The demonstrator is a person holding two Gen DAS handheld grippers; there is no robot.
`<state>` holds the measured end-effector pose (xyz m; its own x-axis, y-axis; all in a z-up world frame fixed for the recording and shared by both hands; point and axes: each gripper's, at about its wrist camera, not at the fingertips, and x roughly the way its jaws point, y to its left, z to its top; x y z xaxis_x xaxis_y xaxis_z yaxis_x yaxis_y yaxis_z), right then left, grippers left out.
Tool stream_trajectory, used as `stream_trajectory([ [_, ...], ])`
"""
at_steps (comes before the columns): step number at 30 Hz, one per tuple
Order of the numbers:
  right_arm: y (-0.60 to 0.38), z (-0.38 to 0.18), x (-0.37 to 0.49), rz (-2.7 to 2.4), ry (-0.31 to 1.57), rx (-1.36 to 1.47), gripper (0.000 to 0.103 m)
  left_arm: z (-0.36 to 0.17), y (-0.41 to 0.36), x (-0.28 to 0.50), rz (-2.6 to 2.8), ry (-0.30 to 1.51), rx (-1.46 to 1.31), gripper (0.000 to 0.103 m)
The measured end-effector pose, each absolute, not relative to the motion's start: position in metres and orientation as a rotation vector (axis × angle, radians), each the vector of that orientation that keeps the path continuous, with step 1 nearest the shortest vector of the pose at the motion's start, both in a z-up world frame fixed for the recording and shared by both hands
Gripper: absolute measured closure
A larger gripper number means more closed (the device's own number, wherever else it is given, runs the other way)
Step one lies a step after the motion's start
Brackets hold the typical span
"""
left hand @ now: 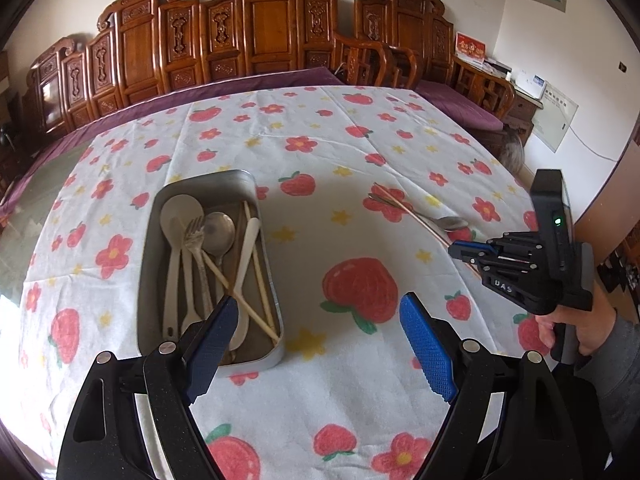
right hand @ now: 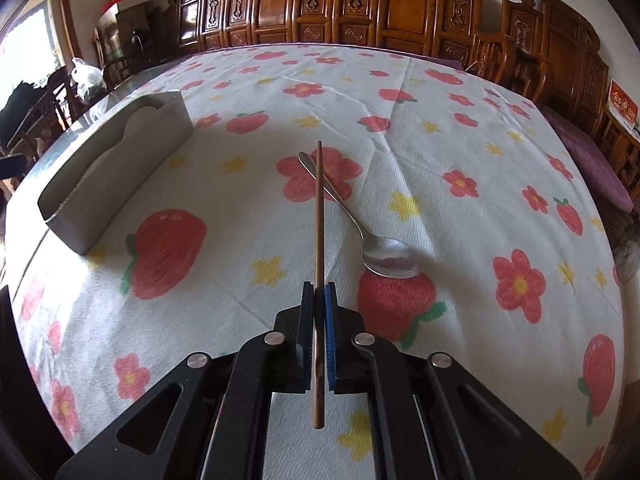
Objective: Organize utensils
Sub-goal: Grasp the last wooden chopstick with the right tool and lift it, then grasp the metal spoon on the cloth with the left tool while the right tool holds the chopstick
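Observation:
A metal tray (left hand: 158,216) holds white spoons, a fork (left hand: 195,240), a metal spoon (left hand: 219,232) and chopsticks (left hand: 262,280). It shows side-on in the right wrist view (right hand: 120,176). My right gripper (right hand: 319,286) is shut on a brown chopstick (right hand: 319,208), held above the cloth and pointing forward over a metal spoon (right hand: 386,258) lying on the table. In the left wrist view the right gripper (left hand: 454,249) holds the chopstick (left hand: 408,210) by that spoon (left hand: 452,223). My left gripper (left hand: 320,320) is open and empty, just right of the tray's near end.
The table (left hand: 320,400) has a white cloth printed with red flowers and strawberries. Carved wooden chairs (left hand: 256,28) line the far side. A purple-cushioned bench (left hand: 456,100) stands at the right. The table's right edge is near my right hand.

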<state>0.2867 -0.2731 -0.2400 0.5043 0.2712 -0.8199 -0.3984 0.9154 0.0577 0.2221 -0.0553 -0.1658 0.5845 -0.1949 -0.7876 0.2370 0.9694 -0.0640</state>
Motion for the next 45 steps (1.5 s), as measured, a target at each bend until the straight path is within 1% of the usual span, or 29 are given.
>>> stream_trajectory([
  [6, -0.306, -0.210, 0.277, 0.341, 0.946, -0.085, 0.097, -0.170, -0.078, 0.234, -0.279, 0.934, 0.049, 0.024],
  [11, -0.339, -0.200, 0.264, 0.274, 0.945, -0.057, 0.097, -0.172, -0.103, 0.246, -0.294, 0.947, 0.073, 0.024],
  [20, -0.389, -0.213, 0.256, 0.198, 0.978, 0.043, 0.097, -0.193, -0.165, 0.284, -0.329, 1.014, 0.102, 0.024],
  [30, -0.409, -0.233, 0.260, 0.149, 1.005, 0.068, 0.097, -0.227, -0.228, 0.338, -0.297, 1.090, 0.093, 0.024],
  [36, -0.421, -0.235, 0.262, 0.131, 1.009, 0.109, 0.097, -0.246, -0.249, 0.360, -0.256, 1.124, 0.067, 0.024],
  [41, -0.417, -0.235, 0.262, 0.134, 1.010, 0.092, 0.097, -0.254, -0.248, 0.363, -0.214, 1.146, 0.074, 0.024],
  [42, -0.416, -0.235, 0.262, 0.137, 1.011, 0.093, 0.097, -0.255, -0.249, 0.362, -0.211, 1.146, 0.093, 0.024],
  [45, -0.412, -0.234, 0.262, 0.144, 1.008, 0.077, 0.097, -0.257, -0.248, 0.356, -0.221, 1.164, 0.121, 0.036],
])
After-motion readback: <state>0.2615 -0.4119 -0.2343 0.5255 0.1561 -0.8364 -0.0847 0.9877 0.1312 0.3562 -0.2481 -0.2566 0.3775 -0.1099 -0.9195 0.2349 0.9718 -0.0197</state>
